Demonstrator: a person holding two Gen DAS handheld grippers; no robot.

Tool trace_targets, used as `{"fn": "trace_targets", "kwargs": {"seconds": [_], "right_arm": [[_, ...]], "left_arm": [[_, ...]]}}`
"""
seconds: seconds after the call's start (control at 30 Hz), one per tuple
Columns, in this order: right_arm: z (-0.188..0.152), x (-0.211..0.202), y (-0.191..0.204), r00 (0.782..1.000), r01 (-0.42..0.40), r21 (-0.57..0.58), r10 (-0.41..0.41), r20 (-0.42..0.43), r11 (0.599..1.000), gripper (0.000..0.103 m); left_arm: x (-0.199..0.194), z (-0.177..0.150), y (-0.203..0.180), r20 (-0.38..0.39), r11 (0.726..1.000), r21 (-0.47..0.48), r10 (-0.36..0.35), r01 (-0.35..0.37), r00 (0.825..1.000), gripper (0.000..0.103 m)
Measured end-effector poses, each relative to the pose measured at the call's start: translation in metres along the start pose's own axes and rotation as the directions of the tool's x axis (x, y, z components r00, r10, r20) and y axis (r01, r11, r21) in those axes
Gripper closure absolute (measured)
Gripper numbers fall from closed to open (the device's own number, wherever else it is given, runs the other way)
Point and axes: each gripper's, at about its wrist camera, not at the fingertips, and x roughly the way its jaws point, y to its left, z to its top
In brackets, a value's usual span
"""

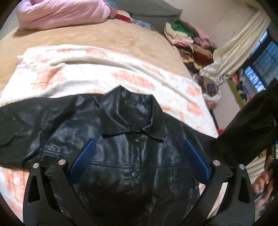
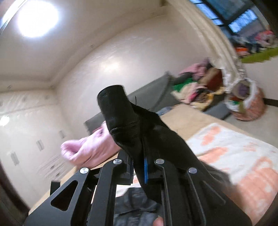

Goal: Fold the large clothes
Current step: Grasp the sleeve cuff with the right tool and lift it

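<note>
A black leather jacket [image 1: 121, 139] lies front up on a white and peach blanket [image 1: 86, 73] on the bed, collar toward the far side. My left gripper [image 1: 137, 147] is open and empty, hovering over the jacket's chest, its blue pads [image 1: 83, 160] on either side of the button line. One sleeve [image 1: 246, 128] is lifted up to the right. My right gripper [image 2: 142, 156] is shut on that sleeve [image 2: 121, 121], holding its cuff end up in the air above the bed.
A pink quilt [image 1: 64, 12] lies at the bed's far end, also in the right wrist view [image 2: 90, 149]. A pile of clothes [image 1: 187, 40] and a cream curtain [image 1: 234, 50] stand beyond the bed's right side. A basket of clothes [image 2: 245, 104] sits on the floor.
</note>
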Motion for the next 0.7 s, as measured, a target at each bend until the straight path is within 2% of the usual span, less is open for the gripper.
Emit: {"fn": "trace_targets", "kwargs": {"seconds": [0.13,0.3,0.53,0.63,0.7], "right_arm": [[-0.022,0.022,0.047,0.990,-0.128,-0.044,0.125,-0.062,0.991,0.096],[-0.064,0.041,0.094,0.958,-0.246,-0.115,0.223,-0.182,0.962,0.096],[-0.140,0.060,0.153,0.910,-0.309,-0.159,0.243,-0.335,0.938,0.096],[-0.165,0.070,0.168,0.893,-0.319,-0.171,0.235,-0.385,0.932,0.096],[-0.174,0.076,0.171,0.882,-0.324,-0.180,0.228,-0.413,0.929,0.096]], "left_arm": [[-0.029,0.007,0.024,0.046,0.993,-0.054,-0.098,0.100,0.994,0.009],[-0.058,0.011,0.053,0.101,0.979,-0.104,-0.164,0.174,0.981,0.009],[-0.080,0.004,0.089,0.156,0.946,-0.174,-0.248,0.274,0.956,0.009],[-0.082,0.000,0.099,0.153,0.944,-0.176,-0.255,0.280,0.955,0.009],[-0.080,-0.004,0.108,0.149,0.931,-0.194,-0.282,0.308,0.948,0.009]]}}
